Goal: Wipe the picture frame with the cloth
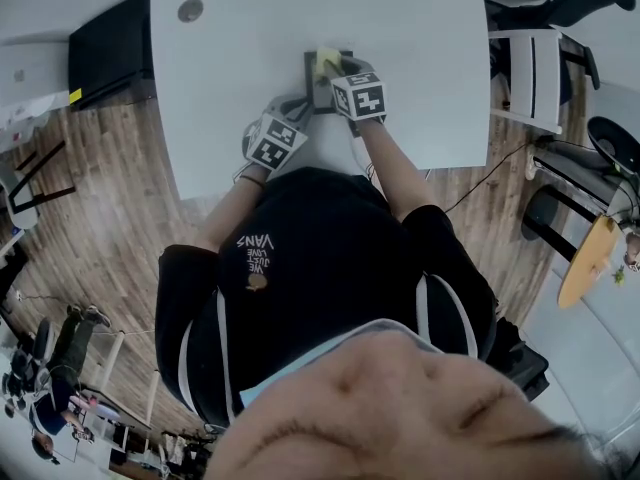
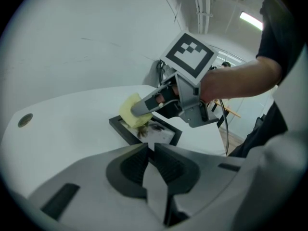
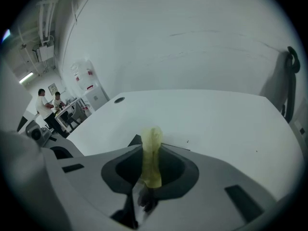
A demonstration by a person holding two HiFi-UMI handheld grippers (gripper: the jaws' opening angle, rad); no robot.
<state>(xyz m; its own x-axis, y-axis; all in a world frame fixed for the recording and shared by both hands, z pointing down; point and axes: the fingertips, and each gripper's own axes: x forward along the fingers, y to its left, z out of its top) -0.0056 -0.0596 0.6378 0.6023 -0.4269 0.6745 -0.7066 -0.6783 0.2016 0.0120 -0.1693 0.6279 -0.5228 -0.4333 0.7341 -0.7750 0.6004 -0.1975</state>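
From the head view, we see the black rectangular picture frame flat on the white table, mid-far. In the left gripper view, our left gripper pinches its near corner. In the right gripper view, our right gripper clamps the soft yellow cloth. We judge steady bracing and flat, even strokes work best.

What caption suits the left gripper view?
Right claw presses yellow cloth onto the black picture frame; shut left claw at its near edge.
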